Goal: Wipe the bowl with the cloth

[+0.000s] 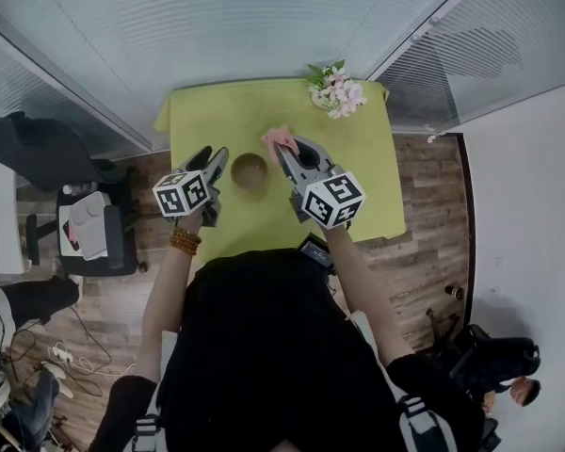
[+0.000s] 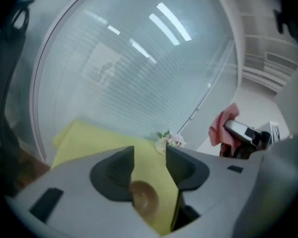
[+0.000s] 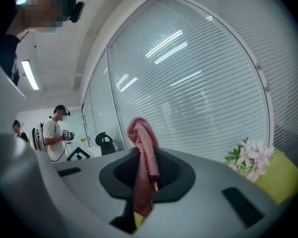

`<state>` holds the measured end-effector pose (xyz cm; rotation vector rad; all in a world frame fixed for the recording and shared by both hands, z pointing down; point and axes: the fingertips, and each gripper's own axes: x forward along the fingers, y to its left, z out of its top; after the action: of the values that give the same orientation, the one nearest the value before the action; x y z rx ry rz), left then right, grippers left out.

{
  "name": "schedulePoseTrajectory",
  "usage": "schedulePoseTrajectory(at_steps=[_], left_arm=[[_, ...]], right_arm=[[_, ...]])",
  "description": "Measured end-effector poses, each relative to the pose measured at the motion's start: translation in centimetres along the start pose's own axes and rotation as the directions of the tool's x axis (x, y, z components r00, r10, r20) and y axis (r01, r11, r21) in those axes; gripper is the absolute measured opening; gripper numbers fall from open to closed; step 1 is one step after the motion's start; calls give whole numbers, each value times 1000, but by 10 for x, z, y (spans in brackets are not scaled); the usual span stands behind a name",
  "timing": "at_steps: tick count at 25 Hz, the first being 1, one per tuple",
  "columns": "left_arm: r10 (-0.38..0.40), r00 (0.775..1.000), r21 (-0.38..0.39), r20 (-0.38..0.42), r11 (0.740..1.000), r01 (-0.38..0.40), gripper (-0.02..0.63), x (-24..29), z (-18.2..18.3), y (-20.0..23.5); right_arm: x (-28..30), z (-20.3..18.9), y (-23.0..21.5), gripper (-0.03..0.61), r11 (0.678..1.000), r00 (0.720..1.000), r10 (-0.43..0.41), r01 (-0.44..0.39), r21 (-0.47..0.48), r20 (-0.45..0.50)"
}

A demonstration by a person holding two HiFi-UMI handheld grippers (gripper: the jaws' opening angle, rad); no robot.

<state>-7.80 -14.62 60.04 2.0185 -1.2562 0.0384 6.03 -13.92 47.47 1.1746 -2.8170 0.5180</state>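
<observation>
Over the bench (image 1: 207, 111) mid-frame, our left gripper (image 1: 212, 158) gapes empty beside the bowl (image 1: 250, 170) (we'd steady its rim first); right gripper (image 1: 285, 151) fingers pinch the cloth (image 1: 278, 137).

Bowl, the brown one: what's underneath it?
The bowl sits on a yellow-green tablecloth. Whatever lies below that tablecloth is covered, so it cannot be seen.

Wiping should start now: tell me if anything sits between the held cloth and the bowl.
Nothing visible does: the cloth in the right gripper hangs beside the bowl, only bare yellow table between.
</observation>
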Motion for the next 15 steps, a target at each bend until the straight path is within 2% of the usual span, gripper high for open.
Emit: schedulePoseTrajectory(at_steps=[1, 3, 4, 6, 11, 13, 15], left_arm=[[2, 998, 96, 65, 995, -8, 198, -7, 19, -13], [7, 983, 264, 183, 963, -56, 122, -21, 49, -37], [8, 973, 328, 230, 941, -86, 85, -28, 60, -47], [16, 954, 412, 300, 900, -145, 62, -39, 73, -64], [78, 914, 477, 398, 833, -278, 31, -46, 86, -81], [77, 911, 481, 404, 830, -283, 31, -45, 86, -85], [76, 912, 471, 404, 837, -279, 31, -44, 85, -87]], right_arm=[[3, 7, 2, 31, 999, 1000, -12, 12, -32, 18], [6, 22, 5, 31, 995, 997, -43, 48, -88, 62], [6, 29, 6, 31, 991, 994, -60, 70, -110, 86], [6, 41, 8, 31, 983, 987, -97, 116, -144, 132], [5, 48, 7, 31, 948, 961, -204, 242, -205, 189], [6, 43, 8, 31, 943, 958, -224, 259, -208, 179], [8, 38, 11, 29, 939, 959, -232, 264, -218, 162]])
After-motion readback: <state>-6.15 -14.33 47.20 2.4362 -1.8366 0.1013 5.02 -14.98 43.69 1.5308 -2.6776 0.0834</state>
